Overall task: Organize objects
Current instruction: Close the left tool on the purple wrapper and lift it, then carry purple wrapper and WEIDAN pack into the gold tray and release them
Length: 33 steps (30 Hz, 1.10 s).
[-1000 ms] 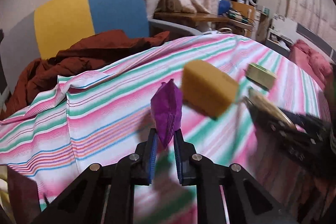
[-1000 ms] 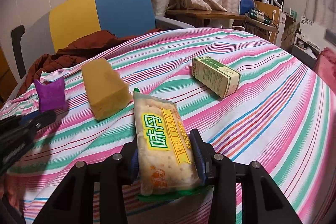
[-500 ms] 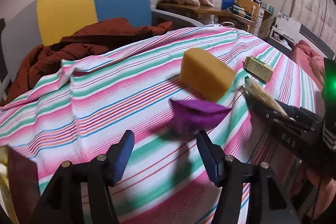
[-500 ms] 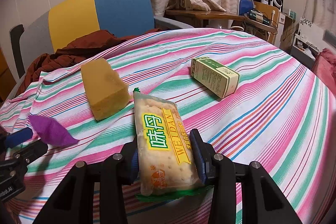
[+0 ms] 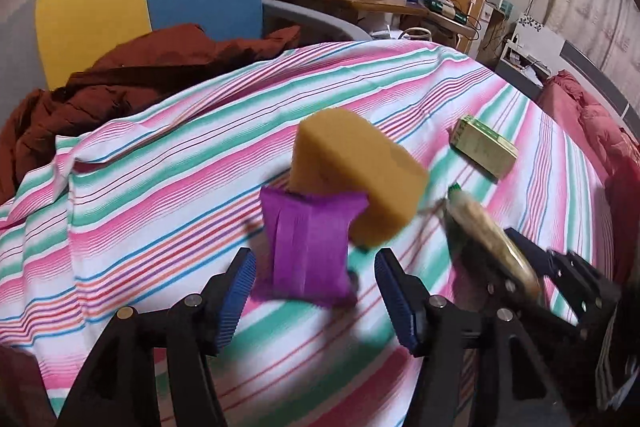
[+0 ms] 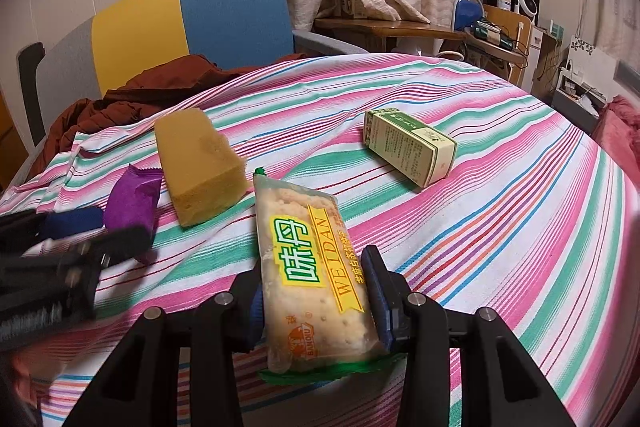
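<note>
Left gripper [image 5: 316, 291] spread wide, jaws just opened — small purple crinkled sachet [image 5: 310, 245] between them, unpinched, on striped tablecloth [image 5: 168, 187] against yellow foam sponge block [image 5: 356, 175]. Right gripper [image 6: 316, 297] pinching clear-wrapped cracker packet [image 6: 312, 267].

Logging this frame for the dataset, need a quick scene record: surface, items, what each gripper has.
surface: striped cloth
left gripper: open, jaws just opened, purple packet lies loose between them on the cloth
right gripper: shut on cracker packet
sponge: yellow block, beside purple packet
green box: lying on its side, apart from the rest
background: yellow and blue chair, brown garment
</note>
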### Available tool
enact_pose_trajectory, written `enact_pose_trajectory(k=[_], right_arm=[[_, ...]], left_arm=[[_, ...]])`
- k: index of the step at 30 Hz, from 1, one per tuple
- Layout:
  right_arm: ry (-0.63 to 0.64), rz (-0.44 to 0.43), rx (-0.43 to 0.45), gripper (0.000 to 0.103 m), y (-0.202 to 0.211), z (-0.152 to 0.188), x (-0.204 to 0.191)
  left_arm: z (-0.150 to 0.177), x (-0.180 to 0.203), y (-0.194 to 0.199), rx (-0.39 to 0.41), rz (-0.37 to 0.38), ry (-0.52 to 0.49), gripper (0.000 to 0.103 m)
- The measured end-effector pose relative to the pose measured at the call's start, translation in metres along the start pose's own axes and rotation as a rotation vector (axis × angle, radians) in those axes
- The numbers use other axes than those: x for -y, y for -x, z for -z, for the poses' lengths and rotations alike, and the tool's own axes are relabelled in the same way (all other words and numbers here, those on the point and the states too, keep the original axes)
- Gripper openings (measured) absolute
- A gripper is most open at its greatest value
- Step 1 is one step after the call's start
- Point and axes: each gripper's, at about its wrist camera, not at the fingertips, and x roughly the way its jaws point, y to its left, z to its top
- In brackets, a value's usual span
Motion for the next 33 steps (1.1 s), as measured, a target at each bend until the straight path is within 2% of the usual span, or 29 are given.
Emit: enact_pose_trajectory(k=[1,2,3,6,14,22,27,33], right_arm=[[0.0,0.0,0.0,0.044,0.0,0.0,0.0],[-0.001,-0.001,0.001,0.044,0.0,0.0,0.001],[-0.001,-0.001,0.0,0.044,0.0,0.0,0.001],[-0.001,-0.002,0.001,0.044,0.0,0.0,0.0],[0.004,0.006,0.015,0.042,0.001,-0.001,0.0],[0.034,0.005,0.088,0.035,0.017,0.0,-0.006],[0.098,-0.003,0.146,0.035,0.03,-0.001,-0.021],[0.096,-0.061,0.142,0.035,0.048,0.007,-0.03]], left_arm=[[-0.001,0.0,-0.003,0.003,-0.026,-0.007,0.059],[0.0,-0.001,-0.005,0.008,-0.039,-0.008,0.041],[0.004,-0.003,-0.009,0.004,-0.035,-0.009,0.039],[0.016,-0.005,-0.005,0.048,-0.015,-0.014,0.039],[0.034,0.001,0.013,0.078,-0.068,-0.056,0.039],[0.062,-0.001,0.045,0.12,-0.096,-0.053,0.039],[0.078,-0.005,0.06,0.12,-0.078,-0.041,0.039],[0.103,-0.013,0.074,0.1,-0.064,-0.002,0.039]])
